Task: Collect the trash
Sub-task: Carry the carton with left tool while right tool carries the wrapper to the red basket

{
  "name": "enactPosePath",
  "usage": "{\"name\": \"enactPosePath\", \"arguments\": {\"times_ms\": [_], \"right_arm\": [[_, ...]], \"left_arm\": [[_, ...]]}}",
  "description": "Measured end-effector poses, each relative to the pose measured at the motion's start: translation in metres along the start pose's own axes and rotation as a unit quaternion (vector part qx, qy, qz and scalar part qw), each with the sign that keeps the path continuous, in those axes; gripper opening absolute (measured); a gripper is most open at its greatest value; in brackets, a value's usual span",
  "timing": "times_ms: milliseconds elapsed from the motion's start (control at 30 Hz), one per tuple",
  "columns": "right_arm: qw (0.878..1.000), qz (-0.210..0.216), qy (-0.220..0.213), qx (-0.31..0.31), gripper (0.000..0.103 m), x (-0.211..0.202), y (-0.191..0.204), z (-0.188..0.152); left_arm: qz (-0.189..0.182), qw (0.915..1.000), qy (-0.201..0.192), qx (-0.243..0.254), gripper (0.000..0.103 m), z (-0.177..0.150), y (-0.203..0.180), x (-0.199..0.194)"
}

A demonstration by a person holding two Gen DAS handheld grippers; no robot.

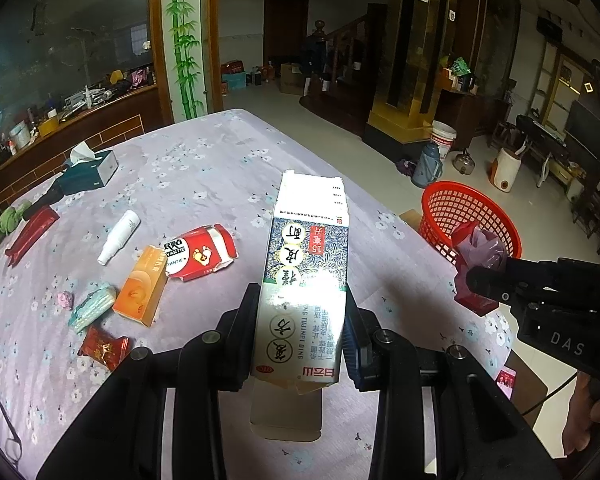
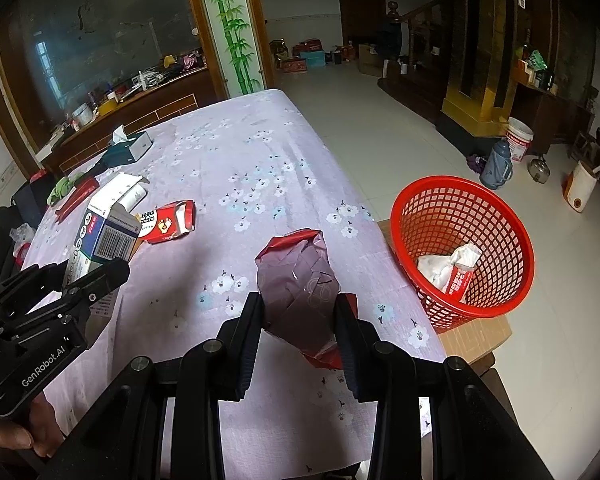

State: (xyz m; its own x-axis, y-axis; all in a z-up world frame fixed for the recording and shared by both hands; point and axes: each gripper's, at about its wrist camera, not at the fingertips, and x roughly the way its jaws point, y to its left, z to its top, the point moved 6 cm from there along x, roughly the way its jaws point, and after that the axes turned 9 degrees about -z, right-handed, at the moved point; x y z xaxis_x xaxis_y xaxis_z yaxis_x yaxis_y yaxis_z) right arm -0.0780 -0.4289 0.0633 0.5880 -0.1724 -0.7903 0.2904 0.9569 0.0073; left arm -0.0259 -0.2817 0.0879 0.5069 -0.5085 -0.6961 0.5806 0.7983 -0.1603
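Left claw [image 1: 302, 320] gripping medicine box [image 1: 306, 276], right claw [image 2: 300, 320] gripping crumpled wrapper [image 2: 298, 284], red basket [image 2: 508, 216] holding white packet [image 2: 452, 268]

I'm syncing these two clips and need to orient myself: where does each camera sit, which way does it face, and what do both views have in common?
Left wrist: sits on the left gripper, looking forward across the floral tablecloth; its fingers clamp a medicine box; the right gripper and a hand show at right.
Right wrist: sits on the right gripper, facing the same way; it clamps a crumpled red wrapper; the left gripper shows at left.
Shared: the tablecloth, the red basket, the tissue box, the red-and-white foot box.
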Motion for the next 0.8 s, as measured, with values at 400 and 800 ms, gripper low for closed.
{"name": "enactPosePath", "arguments": {"times_ms": [400, 800], "right_arm": [[1.000, -0.010, 0.006, 0.010, 0.038, 0.003, -0.014, -0.003], [0.999, -0.033, 0.009, 0.025, 0.038, 0.007, -0.049, -0.001]], "left_arm": [[-0.015, 0.9998, 0.007, 0.007, 0.035, -0.001, -0.011, 0.010], [-0.036, 0.9990, 0.018, 0.020, 0.035, 0.005, -0.039, 0.033]]}}
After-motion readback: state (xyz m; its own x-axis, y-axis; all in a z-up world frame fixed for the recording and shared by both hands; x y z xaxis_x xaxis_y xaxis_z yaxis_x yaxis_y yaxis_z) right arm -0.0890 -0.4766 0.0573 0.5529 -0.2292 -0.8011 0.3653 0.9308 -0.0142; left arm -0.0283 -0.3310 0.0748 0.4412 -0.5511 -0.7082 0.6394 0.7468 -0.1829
